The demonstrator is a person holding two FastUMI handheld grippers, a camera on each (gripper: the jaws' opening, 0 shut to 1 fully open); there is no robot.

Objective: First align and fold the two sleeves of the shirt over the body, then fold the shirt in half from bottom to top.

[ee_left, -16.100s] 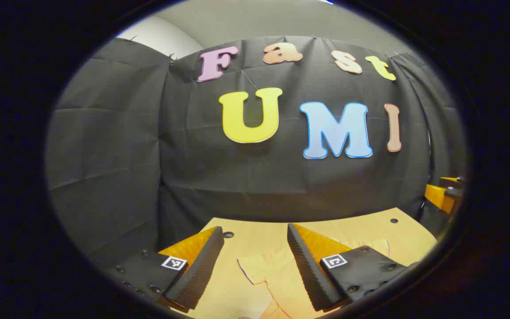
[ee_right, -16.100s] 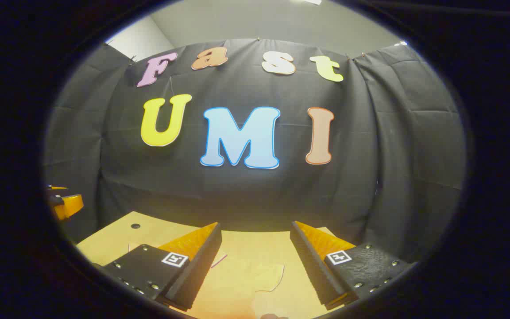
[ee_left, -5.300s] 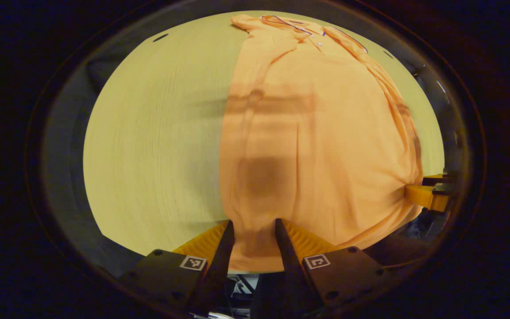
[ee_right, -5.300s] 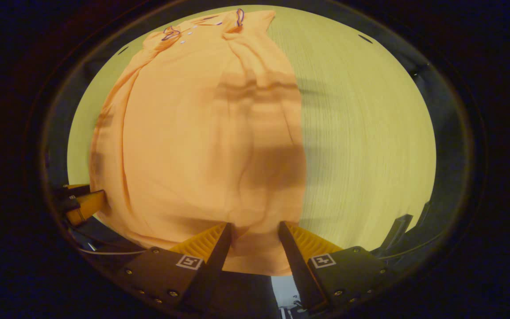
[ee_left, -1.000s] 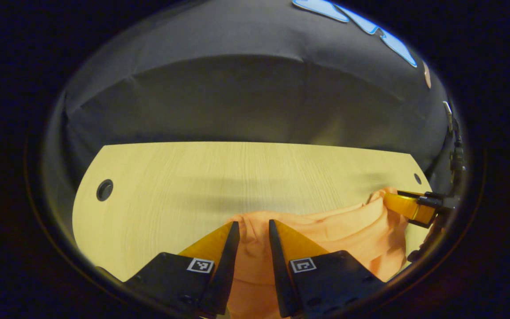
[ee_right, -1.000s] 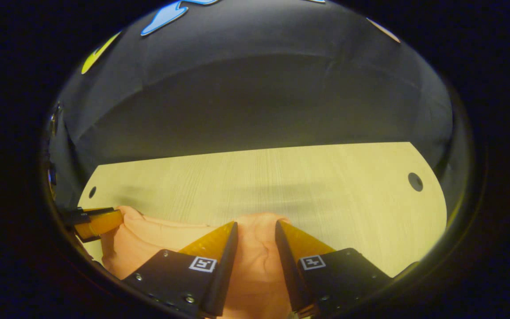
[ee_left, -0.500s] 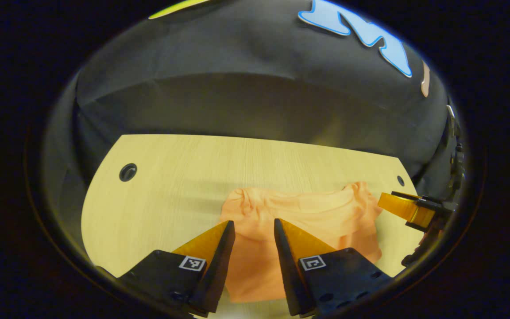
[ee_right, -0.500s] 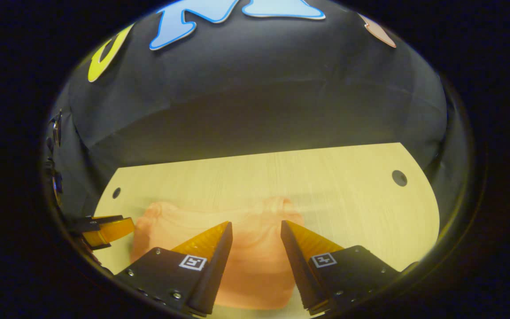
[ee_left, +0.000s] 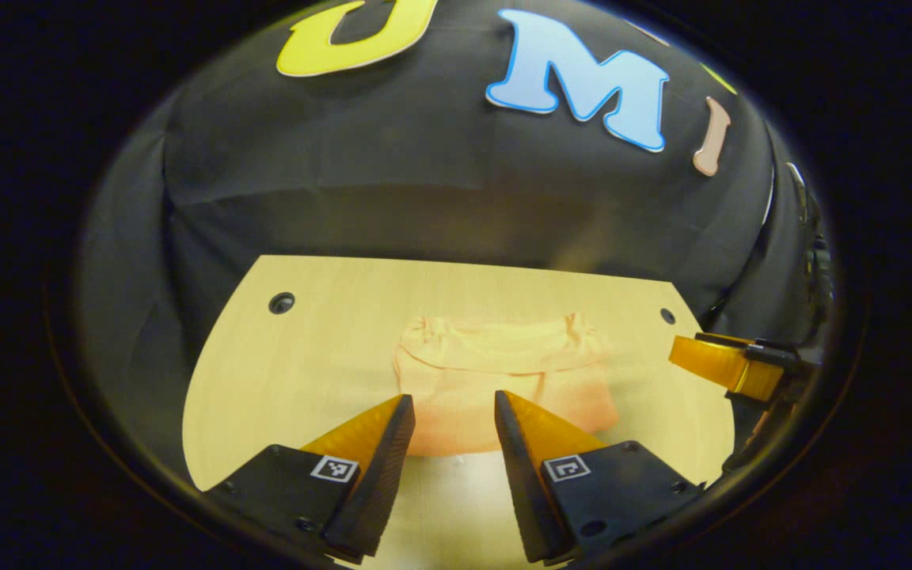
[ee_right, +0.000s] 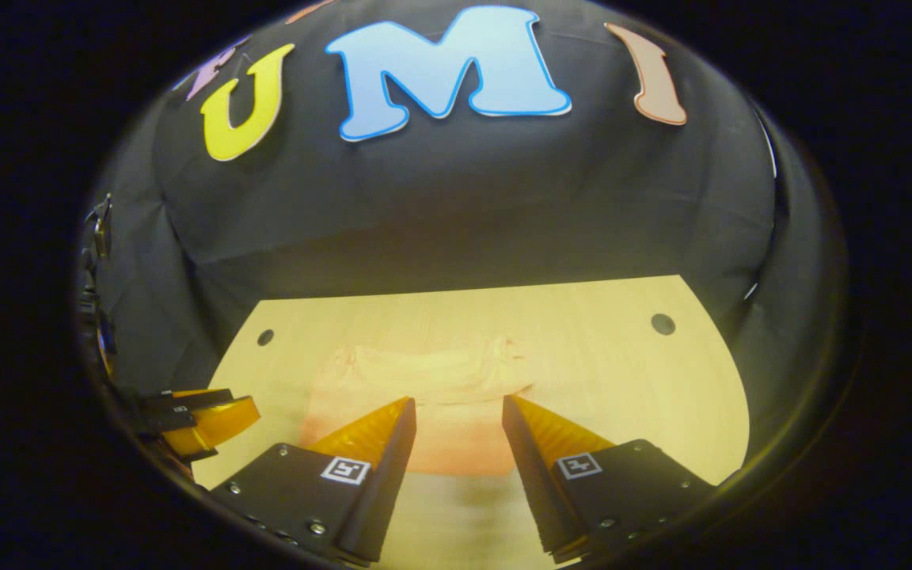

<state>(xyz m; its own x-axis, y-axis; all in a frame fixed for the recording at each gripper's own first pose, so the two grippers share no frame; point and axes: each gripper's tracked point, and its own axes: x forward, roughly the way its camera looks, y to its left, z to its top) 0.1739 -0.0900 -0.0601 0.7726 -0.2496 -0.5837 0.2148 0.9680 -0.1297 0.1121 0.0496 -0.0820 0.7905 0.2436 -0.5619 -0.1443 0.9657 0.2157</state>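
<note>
The shirt [ee_left: 503,372] lies folded on the desk [ee_left: 321,340]. Nearer than the shirt, the left tongs [ee_left: 452,412] and right tongs [ee_right: 456,416] hover with fingers spread, holding nothing.

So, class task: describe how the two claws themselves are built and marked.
Each claw, left claw and right claw, has two wedge-shaped fingers tapering to a point, with ridged inner faces. Each finger sits on a dark block carrying a small black-and-white square marker and screws.
</note>
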